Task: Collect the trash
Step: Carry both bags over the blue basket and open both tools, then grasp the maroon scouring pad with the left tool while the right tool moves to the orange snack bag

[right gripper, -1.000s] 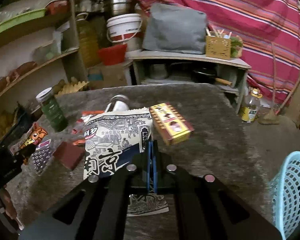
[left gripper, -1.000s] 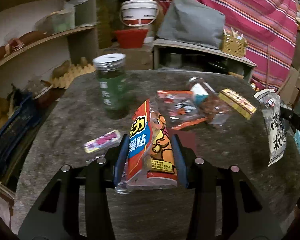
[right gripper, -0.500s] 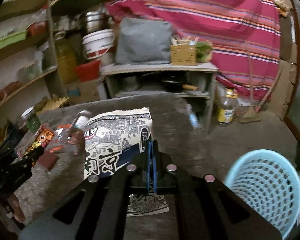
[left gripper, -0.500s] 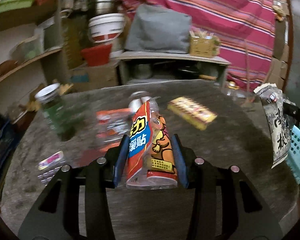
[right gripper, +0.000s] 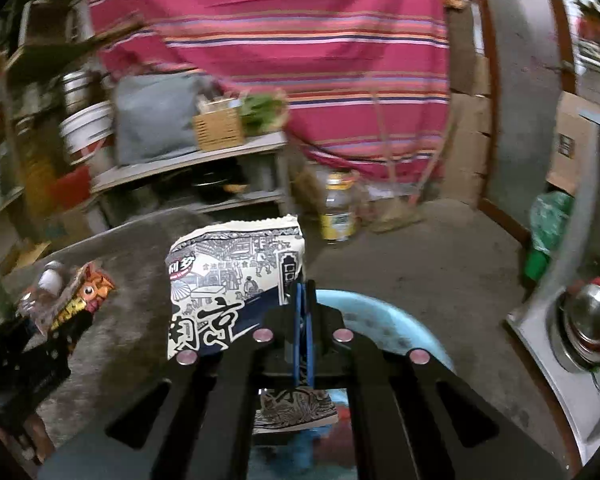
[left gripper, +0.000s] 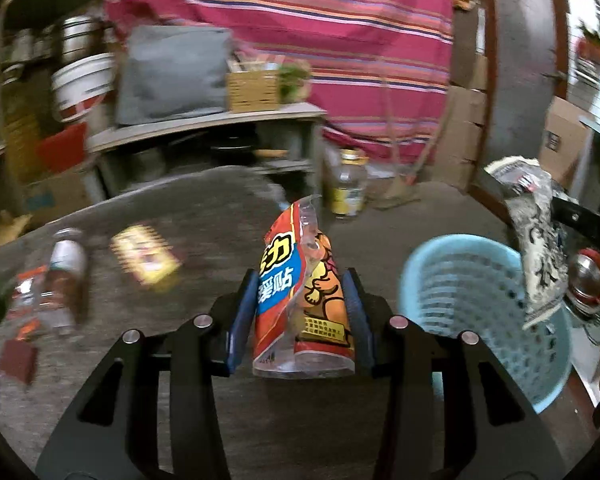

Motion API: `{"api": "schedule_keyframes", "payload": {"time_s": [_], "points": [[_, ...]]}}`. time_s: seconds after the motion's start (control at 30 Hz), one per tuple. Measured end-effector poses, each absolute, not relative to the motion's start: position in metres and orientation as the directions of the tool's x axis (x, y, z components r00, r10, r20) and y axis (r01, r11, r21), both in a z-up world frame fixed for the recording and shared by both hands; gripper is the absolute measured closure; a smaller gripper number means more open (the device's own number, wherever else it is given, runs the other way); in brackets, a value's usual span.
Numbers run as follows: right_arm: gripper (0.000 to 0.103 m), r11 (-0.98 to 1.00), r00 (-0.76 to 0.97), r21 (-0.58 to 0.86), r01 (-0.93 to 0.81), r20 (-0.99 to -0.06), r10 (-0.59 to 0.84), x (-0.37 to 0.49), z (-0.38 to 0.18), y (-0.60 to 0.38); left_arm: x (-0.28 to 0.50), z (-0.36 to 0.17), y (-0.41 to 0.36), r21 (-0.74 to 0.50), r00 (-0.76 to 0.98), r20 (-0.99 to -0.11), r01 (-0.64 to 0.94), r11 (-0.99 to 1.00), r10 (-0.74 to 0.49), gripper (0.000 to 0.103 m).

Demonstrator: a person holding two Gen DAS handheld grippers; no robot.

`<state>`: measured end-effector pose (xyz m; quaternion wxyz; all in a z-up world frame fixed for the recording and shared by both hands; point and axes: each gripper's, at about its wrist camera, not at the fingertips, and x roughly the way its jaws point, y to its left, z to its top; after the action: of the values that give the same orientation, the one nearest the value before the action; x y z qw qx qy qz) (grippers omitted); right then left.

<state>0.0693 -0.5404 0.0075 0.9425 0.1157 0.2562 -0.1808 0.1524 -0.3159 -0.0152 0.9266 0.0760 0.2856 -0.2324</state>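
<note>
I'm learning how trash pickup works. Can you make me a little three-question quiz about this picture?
1. True or false: the left gripper holds an orange snack wrapper.
2. What hangs over the blue basket? A) the black-and-white bag B) a bottle C) a yellow box
3. Fill in: the right gripper is shut on the ____ bag.

Key: 1 true; 2 A; 3 black-and-white
</note>
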Motion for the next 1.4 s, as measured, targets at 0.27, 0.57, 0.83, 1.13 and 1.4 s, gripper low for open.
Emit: {"api": "schedule_keyframes", "payload": {"time_s": [0.27, 0.57, 0.83, 1.13, 1.4], "points": [[0.101, 0.855, 0.735, 0.091, 0.510, -0.563, -0.378, 0.047, -0.009, -0.595, 0.126, -0.025, -0.392, -0.006, 0.664, -0.572, 0.584, 0.812, -0.482, 0.060], [0.101, 0.848, 0.703, 0.069, 0.526, -0.595, -0.388, 0.040, -0.020, -0.608, 0.116, -0.017, -0.409, 0.007, 0.674, -0.553, 0.593, 0.805, -0.491, 0.029], [0.098, 0.884, 0.671, 0.025, 0.468, -0.660, -0.336, 0.062, -0.035, -0.588, 0.115, 0.001, -0.350, 0.030, 0.754, -0.506, 0.501, 0.865, -0.419, 0.010], [0.028, 0.900, 0.605, -0.061, 0.431, -0.721, -0.339, 0.092, -0.053, -0.549, 0.131, 0.013, -0.242, 0.101, 0.844, -0.472, 0.339, 0.935, -0.255, 0.006], [0.015, 0.928, 0.745, -0.008, 0.371, -0.594, -0.303, 0.096, -0.014, -0.491, 0.160, 0.016, -0.143, 0.094, 0.873, -0.469, 0.196, 0.976, -0.130, 0.005]]}}
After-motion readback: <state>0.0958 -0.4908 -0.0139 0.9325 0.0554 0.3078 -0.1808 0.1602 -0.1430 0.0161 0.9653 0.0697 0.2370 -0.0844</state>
